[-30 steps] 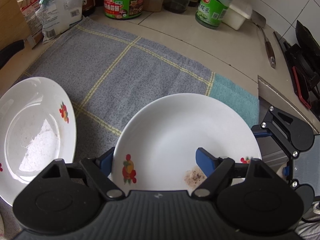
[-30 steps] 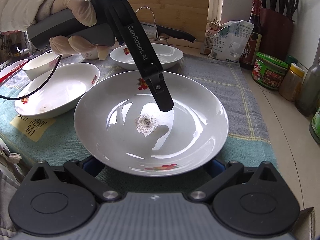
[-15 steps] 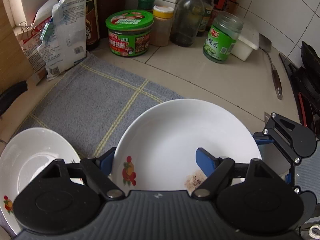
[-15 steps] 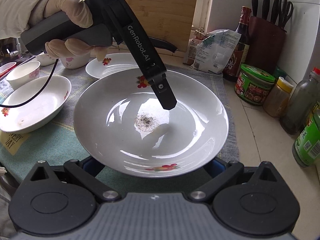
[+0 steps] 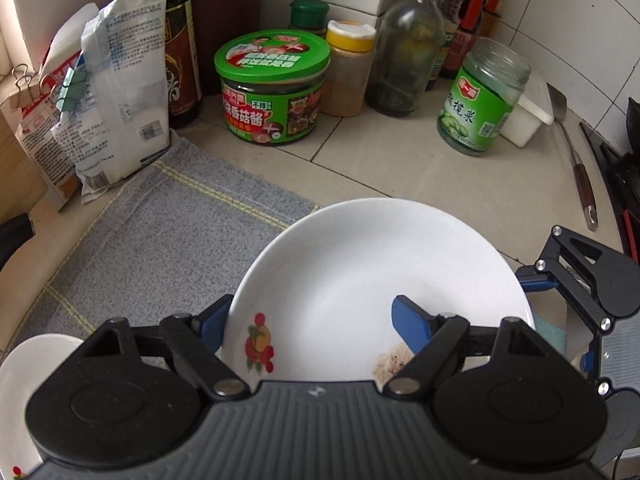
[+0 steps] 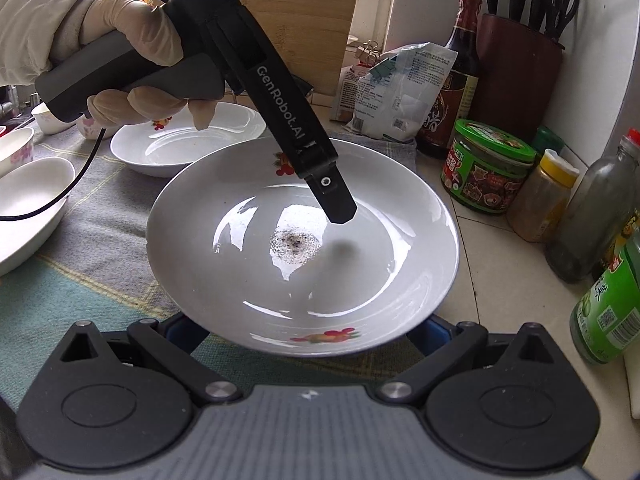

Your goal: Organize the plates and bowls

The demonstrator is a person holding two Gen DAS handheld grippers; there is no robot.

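**Both grippers on one deep white plate**

Left gripper (image 5: 308,320), black with blue pads, grips the rim of the deep white ceramic plate with fruit decals (image 5: 376,292): one finger lies inside the dish, the other passes under the rim outside, so the jaws stand partly apart and clamped on the wall of the plate. A person's gloved hand (image 6: 132,56) holds its handle at the upper left of the right wrist view, and its inner finger (image 6: 334,200) points down into the plate just beside a dark speckled stain (image 6: 294,242).

Right gripper (image 6: 308,332) sits at the bottom centre of its own view, its blue pads tucked under the plate's near rim on either side; whether they press on it I cannot tell.

The plate fills the middle of both views, raised over the edge of the grey and teal checked cloth (image 5: 160,248) where it meets the pale tiled counter (image 5: 392,168).

A second white fruit-decal plate (image 6: 188,142) lies on the cloth in the upper left of the right wrist view, behind the held one. Another white dish (image 6: 28,208) sits at the left edge.

Along the upper right stand a dark sauce bottle (image 6: 456,68), a green-lidded sauce jar (image 6: 488,168), a yellow-capped spice jar (image 6: 544,196) and a green-labelled glass jar (image 5: 480,100).
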